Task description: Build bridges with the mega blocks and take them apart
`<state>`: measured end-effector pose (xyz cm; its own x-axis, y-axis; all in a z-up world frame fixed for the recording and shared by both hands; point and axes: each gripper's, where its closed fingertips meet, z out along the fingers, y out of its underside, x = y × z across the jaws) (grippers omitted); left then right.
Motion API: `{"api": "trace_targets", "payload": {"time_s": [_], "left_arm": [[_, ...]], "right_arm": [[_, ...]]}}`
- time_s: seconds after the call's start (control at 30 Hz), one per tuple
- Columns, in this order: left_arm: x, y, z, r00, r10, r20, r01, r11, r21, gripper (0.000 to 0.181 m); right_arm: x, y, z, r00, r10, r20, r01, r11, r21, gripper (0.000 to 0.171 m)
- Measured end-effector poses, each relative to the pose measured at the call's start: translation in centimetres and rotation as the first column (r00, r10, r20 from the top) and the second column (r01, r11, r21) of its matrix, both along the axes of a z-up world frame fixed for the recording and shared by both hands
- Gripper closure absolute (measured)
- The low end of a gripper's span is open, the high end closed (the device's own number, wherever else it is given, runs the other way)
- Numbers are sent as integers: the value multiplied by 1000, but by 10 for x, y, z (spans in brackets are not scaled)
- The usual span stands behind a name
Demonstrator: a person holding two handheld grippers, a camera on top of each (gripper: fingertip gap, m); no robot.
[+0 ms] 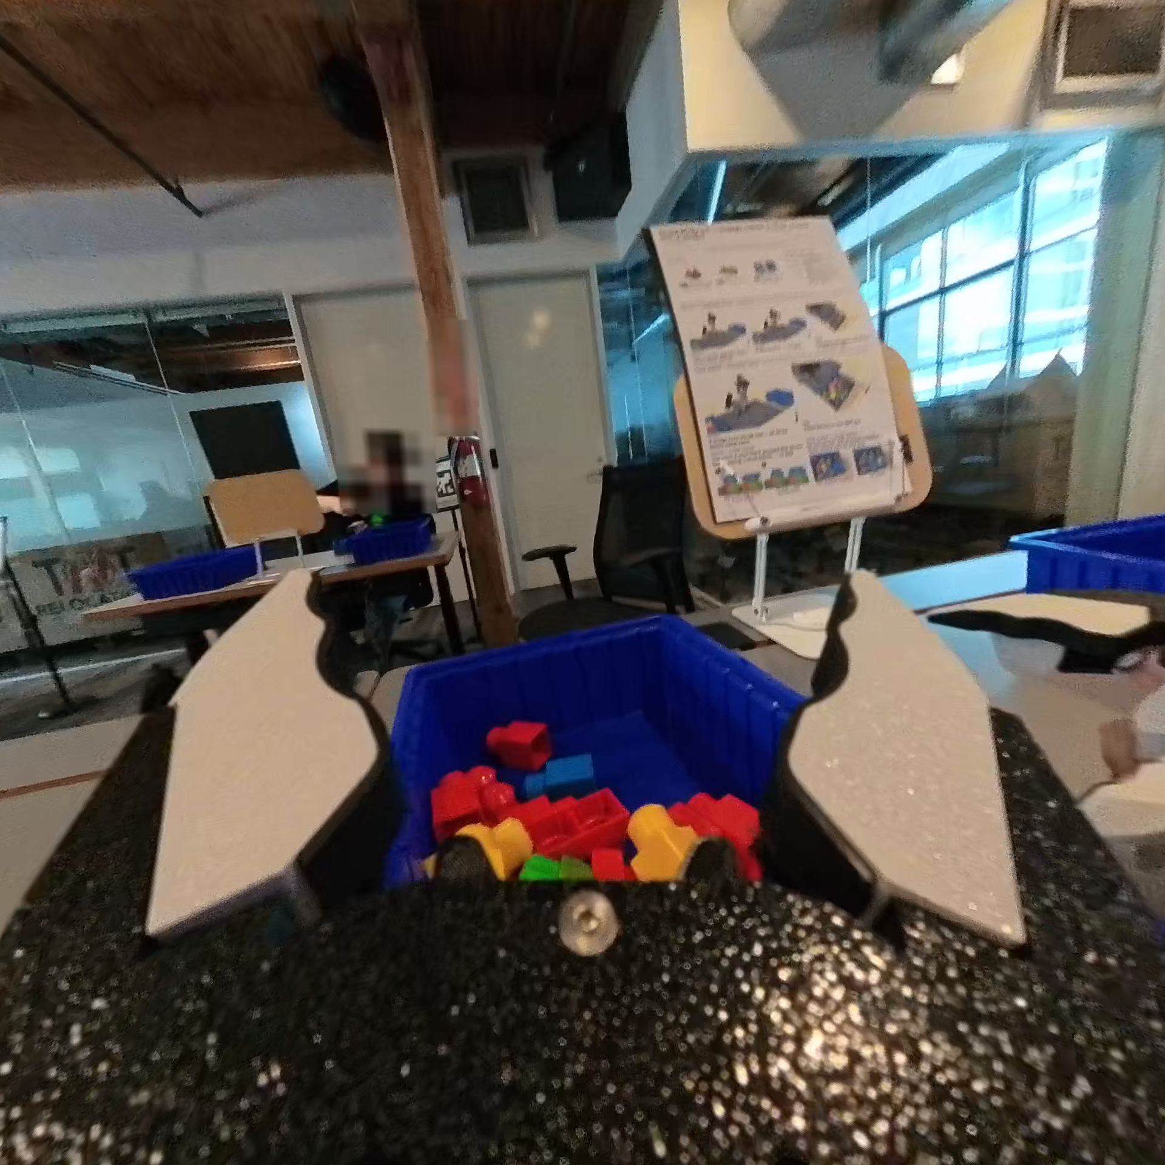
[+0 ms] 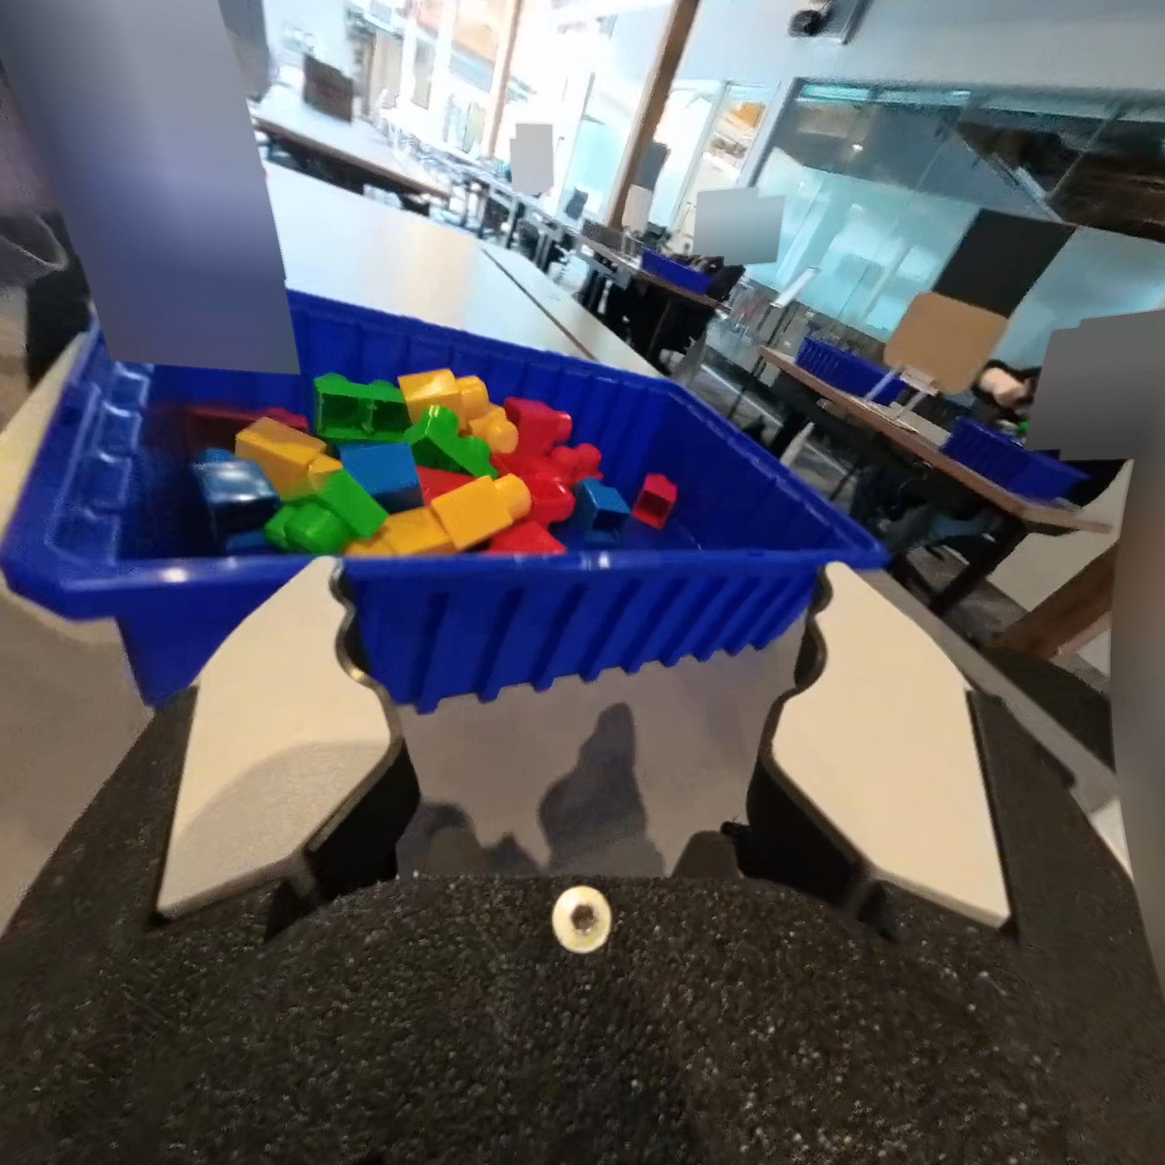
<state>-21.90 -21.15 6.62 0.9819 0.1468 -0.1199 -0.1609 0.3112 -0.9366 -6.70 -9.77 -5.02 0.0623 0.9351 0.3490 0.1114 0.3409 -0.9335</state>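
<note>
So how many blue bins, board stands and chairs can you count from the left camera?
Blue bins: 4
Board stands: 2
Office chairs: 1
Total: 7

Blue ribbed bin (image 2: 567,624); red, yellow, green, blue blocks (image 2: 403,466); pale grey table (image 2: 403,252).
</note>
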Motion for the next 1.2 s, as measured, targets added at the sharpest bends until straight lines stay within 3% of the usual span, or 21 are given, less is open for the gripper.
{"api": "trace_targets", "payload": {"time_s": [0.1, 0.2, 0.27, 0.4, 0.53, 0.63, 0.77, 0.93, 1.03, 1.1, 1.2], "left_arm": [[-6, 1, -11, 995, -78, 68, 80, 996, -36, 49], [-15, 2, -24, 990, -99, 99, 108, 990, -87, 68], [-24, -1, -23, 991, -65, 115, 73, 995, -61, 72], [-30, -7, -20, 989, -71, 129, 76, 997, -34, 89], [-30, -8, -19, 987, -87, 136, 91, 996, -26, 92], [-28, -9, -19, 988, -97, 117, 101, 995, -25, 92], [-28, -10, -18, 988, -113, 110, 115, 993, -17, 92], [-29, -11, -17, 982, -139, 129, 140, 990, 3, 92], [-30, -12, -15, 979, -152, 133, 149, 988, 31, 92], [-32, -13, -14, 977, -159, 142, 154, 987, 43, 92], [-32, -14, -14, 975, -164, 150, 158, 986, 49, 92]], "right_arm": [[-19, -8, 29, 993, 107, 40, -108, 994, 8, 58], [-44, -11, 35, 961, 189, 202, -191, 982, -9, 82], [-62, -14, 23, 892, 240, 383, -245, 969, -37, 95], [-97, -19, -18, 665, 320, 674, -316, 939, -135, 108], [-119, -24, -63, 414, 374, 830, -297, 917, -265, 100], [-132, -22, -84, 298, 385, 874, -283, 910, -304, 104], [-147, -32, -82, 238, 497, 834, -252, 861, -441, 102], [-134, -32, -101, 40, 552, 833, -106, 831, -545, 92], [-131, -37, -104, 25, 583, 812, -134, 807, -576, 116], [-139, -42, -94, 106, 592, 799, -238, 795, -558, 136], [-140, -44, -75, 222, 574, 788, -363, 799, -480, 136]]}}
